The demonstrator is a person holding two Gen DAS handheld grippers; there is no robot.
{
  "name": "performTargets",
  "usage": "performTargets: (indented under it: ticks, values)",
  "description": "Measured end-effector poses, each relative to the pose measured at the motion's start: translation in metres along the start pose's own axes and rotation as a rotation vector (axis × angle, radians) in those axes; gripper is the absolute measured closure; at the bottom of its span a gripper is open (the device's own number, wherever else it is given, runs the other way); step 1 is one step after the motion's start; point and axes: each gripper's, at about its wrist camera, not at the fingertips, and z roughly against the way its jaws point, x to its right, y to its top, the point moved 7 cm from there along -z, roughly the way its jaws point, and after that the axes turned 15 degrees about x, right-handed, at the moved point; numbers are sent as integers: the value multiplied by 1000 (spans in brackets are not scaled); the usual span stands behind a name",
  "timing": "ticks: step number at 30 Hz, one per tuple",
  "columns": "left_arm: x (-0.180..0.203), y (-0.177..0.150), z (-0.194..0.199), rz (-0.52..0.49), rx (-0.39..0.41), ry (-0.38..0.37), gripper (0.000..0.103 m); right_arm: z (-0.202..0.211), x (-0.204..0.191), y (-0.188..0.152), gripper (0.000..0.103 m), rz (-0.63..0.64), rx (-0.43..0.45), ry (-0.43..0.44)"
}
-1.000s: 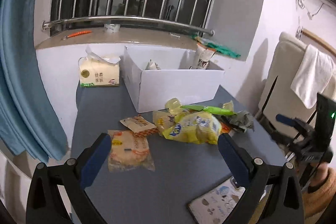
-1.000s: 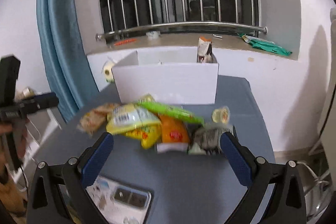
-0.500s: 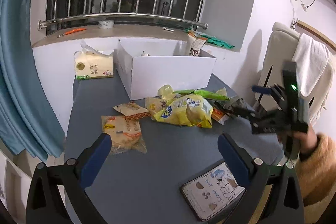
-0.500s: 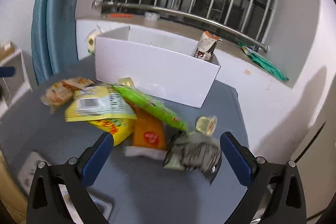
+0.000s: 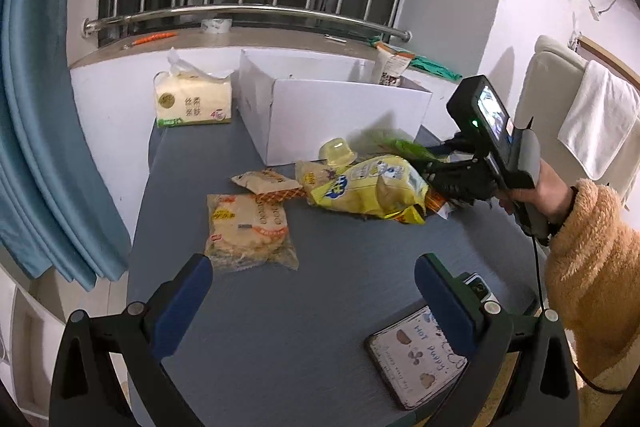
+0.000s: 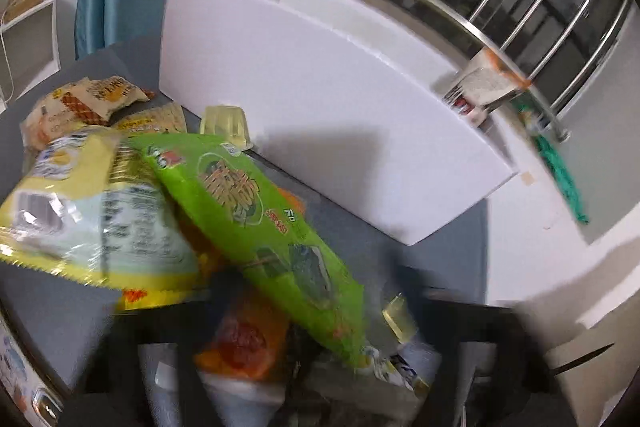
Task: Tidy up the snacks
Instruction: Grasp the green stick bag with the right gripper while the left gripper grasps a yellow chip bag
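A pile of snacks lies on the grey table [image 5: 288, 307] in front of a white box [image 5: 340, 115]. It holds a yellow bag [image 5: 372, 187], a green packet [image 6: 256, 215], an orange packet [image 6: 244, 339], a jelly cup [image 5: 338, 151] and a round-cracker pack [image 5: 248, 227]. My left gripper [image 5: 312, 299] is open and empty, hovering above the near table. My right gripper [image 5: 436, 179] is pushed in among the right side of the pile. In the right wrist view its fingers are blurred and buried under the packets, so their state is unclear.
A tissue pack [image 5: 192, 103] stands left of the box. A phone [image 5: 420, 355] lies at the near right table edge. A drink carton [image 5: 394, 67] leans at the box's far right corner. A blue curtain [image 5: 44, 131] hangs left; a chair with a towel [image 5: 592, 119] stands right.
My right gripper has moved forward and down into the snack pile, tilting, with the green packet now close before its camera. My left gripper has stayed open and shifted slightly.
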Motion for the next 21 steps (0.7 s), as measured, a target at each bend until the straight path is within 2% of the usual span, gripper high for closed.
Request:
performTargets:
  ticks: [1, 4, 8, 11, 15, 18, 21]
  values:
    - [-2, -1, 0, 7, -2, 4, 0, -3, 0, -1, 79, -14, -13, 9]
    - [-8, -2, -1, 20, -7, 11, 0, 5, 0, 3, 83, -33, 24, 36]
    - [-5, 0, -7, 34, -12, -19, 0, 29, 12, 4, 87, -177, 79, 63]
    - [9, 3, -15, 8, -15, -59, 0, 55, 22, 1, 90, -304, 130, 104]
    - [36, 9, -31, -85, -34, -102, 0, 93, 31, 3, 90, -447, 223, 155]
    - [61, 12, -49, -209, -48, -133, 0, 113, 42, 10, 90, -553, 286, 176]
    - [83, 8, -76, -382, -70, -100, 0, 136, 48, 5, 90, -632, 337, 179]
